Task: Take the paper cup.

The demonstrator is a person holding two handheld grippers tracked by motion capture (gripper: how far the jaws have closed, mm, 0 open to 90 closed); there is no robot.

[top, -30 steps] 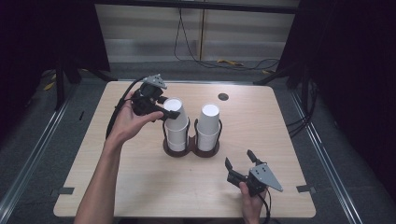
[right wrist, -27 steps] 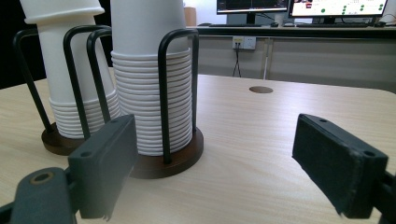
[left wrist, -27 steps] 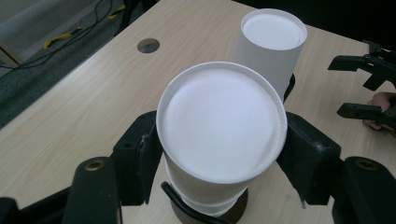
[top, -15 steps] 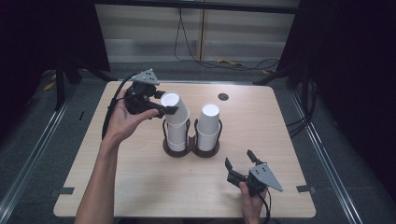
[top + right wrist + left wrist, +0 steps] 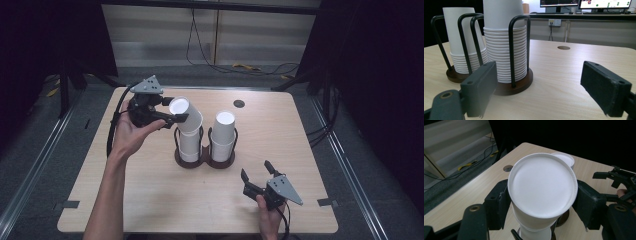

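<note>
Two cup stacks [image 5: 190,140] [image 5: 223,135], two grippers [image 5: 172,114] [image 5: 256,170], one holder [image 5: 205,159].

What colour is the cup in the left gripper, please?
White; the cup shows best in the left gripper view.

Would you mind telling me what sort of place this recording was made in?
Most likely a lab or recording studio: a lone wooden table ringed by black curtains, loose cables on the floor, and computer monitors on a desk behind.

Wooden table [image 5: 150,200] under cup holder [image 5: 205,160]
</note>
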